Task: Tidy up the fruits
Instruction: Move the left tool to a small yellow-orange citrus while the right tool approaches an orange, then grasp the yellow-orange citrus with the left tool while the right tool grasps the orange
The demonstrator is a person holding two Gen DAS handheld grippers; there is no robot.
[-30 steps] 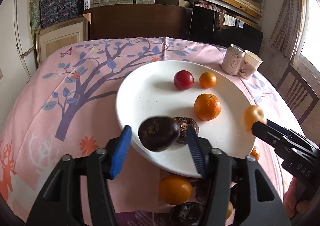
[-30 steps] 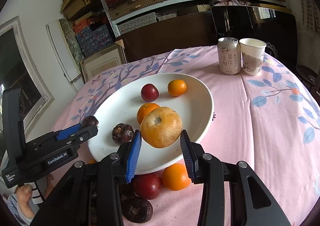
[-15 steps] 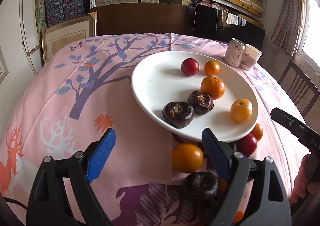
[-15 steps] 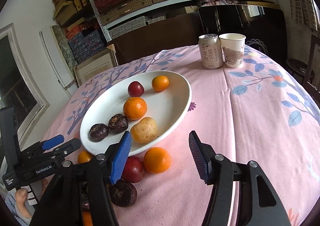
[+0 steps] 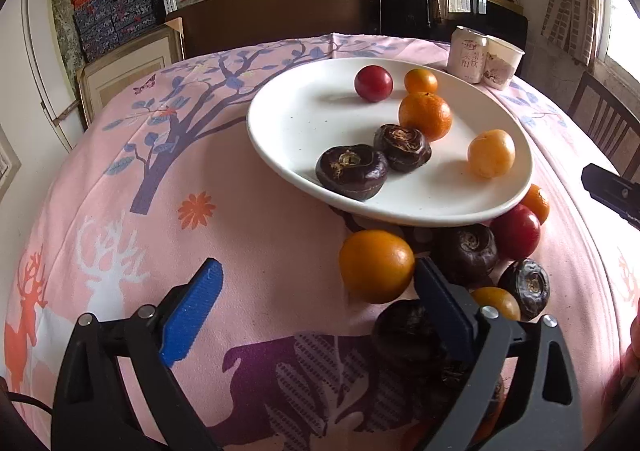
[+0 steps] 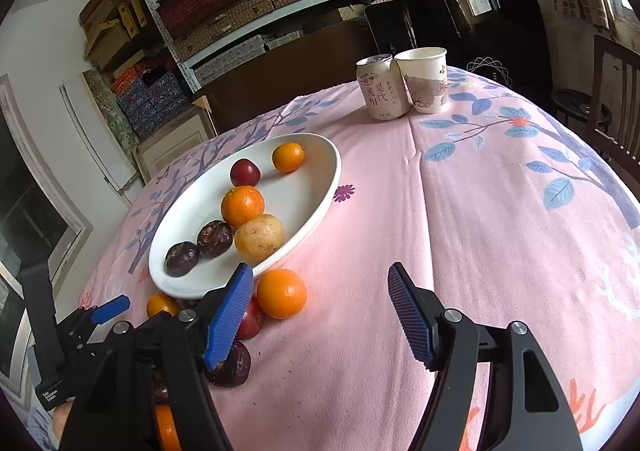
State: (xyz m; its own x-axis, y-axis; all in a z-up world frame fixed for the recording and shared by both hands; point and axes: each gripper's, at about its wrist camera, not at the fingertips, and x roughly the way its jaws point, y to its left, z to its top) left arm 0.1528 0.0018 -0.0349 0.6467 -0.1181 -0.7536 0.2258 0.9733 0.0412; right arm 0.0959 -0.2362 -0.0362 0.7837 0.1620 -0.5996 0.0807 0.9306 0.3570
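Both tongs, left (image 5: 316, 293) and right (image 6: 320, 309), gape wide, empty, near the plate (image 6: 328, 187) rim.

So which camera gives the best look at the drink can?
The right wrist view: the drink can stands large and unobstructed, with its label characters legible. In the left wrist view it is small at the far edge, beyond the white plate.

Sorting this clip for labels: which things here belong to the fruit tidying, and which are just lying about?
Belong to the job:
- white plate
- fruit on the plate
- loose fruit beside the plate

Just lying about:
- drink can
- paper cup
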